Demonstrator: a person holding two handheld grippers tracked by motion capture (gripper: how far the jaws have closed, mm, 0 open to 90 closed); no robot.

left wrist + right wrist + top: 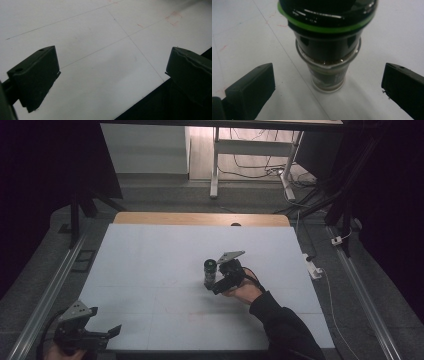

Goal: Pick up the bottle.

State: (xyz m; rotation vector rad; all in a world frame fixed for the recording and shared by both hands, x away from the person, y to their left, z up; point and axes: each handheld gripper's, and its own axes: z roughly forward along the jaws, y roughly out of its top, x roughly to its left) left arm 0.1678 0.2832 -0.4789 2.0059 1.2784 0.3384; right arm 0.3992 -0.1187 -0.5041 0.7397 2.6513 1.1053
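A small dark bottle (210, 273) with a black cap and a green ring stands upright near the middle of the white table top (150, 270). My right gripper (216, 285) is just to its right, open, its jaws spread on either side of the bottle (328, 47) without touching it. My left gripper (112, 331) is at the table's near left corner, open, with nothing between its jaws; in the left gripper view my left gripper (112, 75) hangs over the bare white surface (100, 50) by its front edge.
Thin pencil lines and faint red marks (173, 18) cross the white surface. A wooden strip (200, 218) borders the far edge. Metal rails (45, 295) run along both sides. A power strip (314, 267) and cables lie on the floor at right.
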